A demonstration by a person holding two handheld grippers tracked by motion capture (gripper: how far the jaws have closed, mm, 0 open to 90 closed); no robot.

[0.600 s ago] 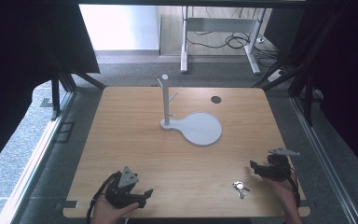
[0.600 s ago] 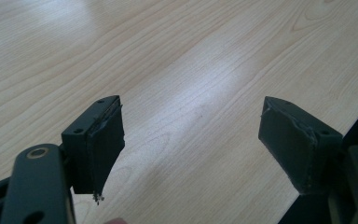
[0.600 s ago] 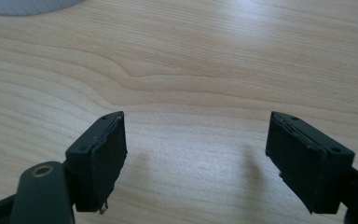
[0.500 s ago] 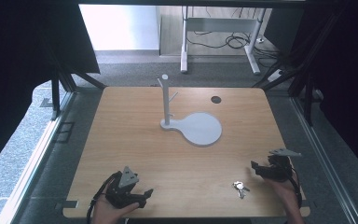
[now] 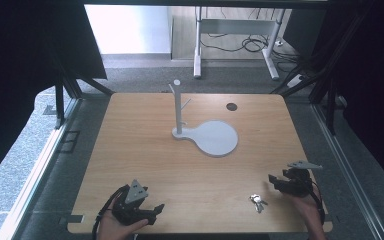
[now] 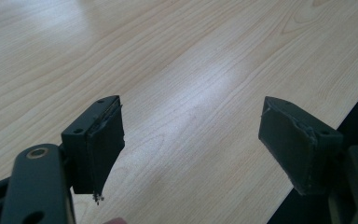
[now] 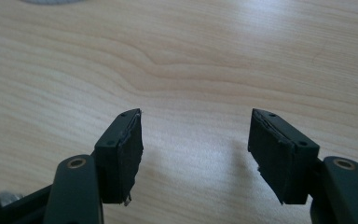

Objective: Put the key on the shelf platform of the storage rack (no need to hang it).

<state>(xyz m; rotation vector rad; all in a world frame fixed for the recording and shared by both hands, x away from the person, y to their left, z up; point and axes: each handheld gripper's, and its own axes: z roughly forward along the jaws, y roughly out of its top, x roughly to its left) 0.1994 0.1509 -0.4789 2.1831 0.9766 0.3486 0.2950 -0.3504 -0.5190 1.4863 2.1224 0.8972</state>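
A small bunch of keys (image 5: 257, 202) lies on the wooden table (image 5: 145, 155) near its front edge, right of centre. My right gripper (image 5: 274, 181) rests just right of the keys, pointing left, jaws open and empty; bare wood lies between its pads (image 7: 121, 156). A sliver of the keys (image 7: 4, 195) peeks in at the bottom left of the right gripper view. My left gripper (image 5: 156, 211) sits at the front left, pointing right, open with nothing between its pads (image 6: 100, 142). A white stand (image 5: 178, 107) with an upright post and pegs rises from a round base (image 5: 216, 138) at the table's middle.
A dark round hole (image 5: 231, 106) sits in the tabletop at the back right. The table's front edge (image 6: 326, 121) runs close beside the left gripper. Black curtains flank both sides, and a desk frame with cables (image 5: 240, 42) stands on the floor beyond.
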